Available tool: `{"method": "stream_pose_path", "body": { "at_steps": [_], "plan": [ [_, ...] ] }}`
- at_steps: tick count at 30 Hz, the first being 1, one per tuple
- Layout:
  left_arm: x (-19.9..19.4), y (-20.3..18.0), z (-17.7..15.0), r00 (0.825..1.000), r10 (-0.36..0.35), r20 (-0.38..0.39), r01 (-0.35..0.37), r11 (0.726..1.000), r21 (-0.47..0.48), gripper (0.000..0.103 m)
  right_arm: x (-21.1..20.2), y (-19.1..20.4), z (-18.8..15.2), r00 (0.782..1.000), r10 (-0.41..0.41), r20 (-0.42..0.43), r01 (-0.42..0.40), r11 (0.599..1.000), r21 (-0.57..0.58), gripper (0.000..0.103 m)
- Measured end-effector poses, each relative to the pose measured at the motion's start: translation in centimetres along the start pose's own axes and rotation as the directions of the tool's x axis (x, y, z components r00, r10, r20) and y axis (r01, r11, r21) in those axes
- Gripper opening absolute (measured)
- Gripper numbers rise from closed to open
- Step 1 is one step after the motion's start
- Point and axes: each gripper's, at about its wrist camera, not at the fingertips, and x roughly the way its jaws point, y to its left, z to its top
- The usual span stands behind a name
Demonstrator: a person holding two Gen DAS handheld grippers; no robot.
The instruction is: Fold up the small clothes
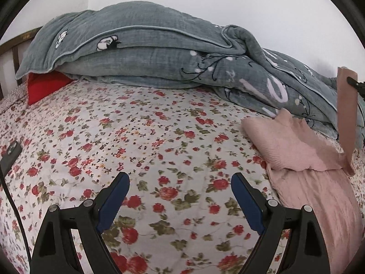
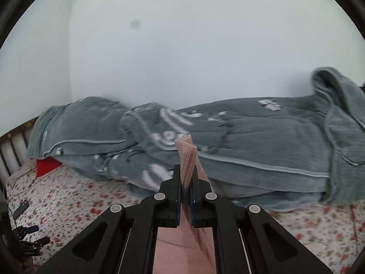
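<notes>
You have in front of you a wide bed covered with a white cotton sheet printed with small red flowers [image 1: 146, 137], and it gives you the most open room: the whole middle and left part of this sheet lies flat and bare, from your left gripper up to the quilt. Along the far side, against the plain white wall [image 2: 182, 45], lies a long heap of grey-blue quilted blanket with white embroidered flowers [image 1: 141, 52]; its lower edge closes the free area at the back and comes forward on the right. Under its left end a red pillow corner [image 1: 45, 86] shows, and behind that the dark wooden headboard rails [image 2: 11, 143]. The pink ribbed knitted garment [image 1: 303, 164] lies at the right side of the sheet, partly folded, its far edge touching the blanket and one strip of it rising up at the right border of the left view. Near the left edge of the bed a small black flat device with a cable [image 1: 10, 155] rests on the sheet. Your left gripper [image 1: 180, 182] hovers over the bare flowered sheet, tilted downward, its blue-padded fingers [image 1: 116, 201] spread wide with nothing between them. Your right gripper [image 2: 186, 175] points nearly level toward the blanket, and its jaws are closed tight on a fold of the pink garment, which stands up above the fingertips and hangs down under them.
</notes>
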Motion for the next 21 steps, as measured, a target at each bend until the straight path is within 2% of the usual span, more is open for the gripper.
{"method": "stream_pose_path", "body": {
  "at_steps": [5, 8, 10, 12, 13, 16, 20, 21],
  "plan": [
    [0.4, 1.2, 0.1, 1.000, -0.008, -0.005, 0.008, 1.000, -0.016, 0.091, 1.8, 5.3, -1.1, 0.997, 0.073, -0.024, -0.075, 0.994, -0.079, 0.006],
    [0.5, 1.9, 0.0, 1.000, -0.016, -0.012, 0.016, 0.999, -0.039, 0.091, 3.4, 8.9, -2.7, 0.987, 0.138, -0.080, -0.146, 0.984, -0.104, 0.006],
    [0.4, 2.3, -0.1, 1.000, -0.019, -0.016, 0.018, 0.998, -0.053, 0.091, 5.4, 11.4, -5.2, 0.970, 0.177, -0.167, -0.198, 0.973, -0.119, 0.006],
    [0.1, 2.8, -0.2, 1.000, -0.013, -0.021, 0.012, 0.998, -0.062, 0.091, 7.0, 12.8, -7.6, 0.957, 0.174, -0.232, -0.210, 0.968, -0.140, 0.006],
    [-0.1, 3.0, -0.3, 1.000, -0.012, -0.021, 0.011, 0.998, -0.064, 0.091, 8.1, 13.7, -9.5, 0.944, 0.168, -0.284, -0.218, 0.964, -0.155, 0.006],
    [-0.5, 3.8, -0.3, 1.000, -0.001, -0.018, 0.000, 0.998, -0.065, 0.091, 9.9, 14.4, -12.6, 0.917, 0.171, -0.360, -0.240, 0.958, -0.157, 0.006],
    [-0.5, 4.4, -0.3, 1.000, 0.002, -0.020, -0.003, 0.997, -0.079, 0.091, 11.4, 15.8, -14.0, 0.894, 0.167, -0.415, -0.258, 0.951, -0.173, 0.009],
    [-0.5, 4.5, -0.3, 1.000, -0.001, -0.021, -0.001, 0.997, -0.081, 0.091, 11.7, 16.1, -14.2, 0.880, 0.168, -0.445, -0.271, 0.946, -0.179, 0.011]
  ]
}}
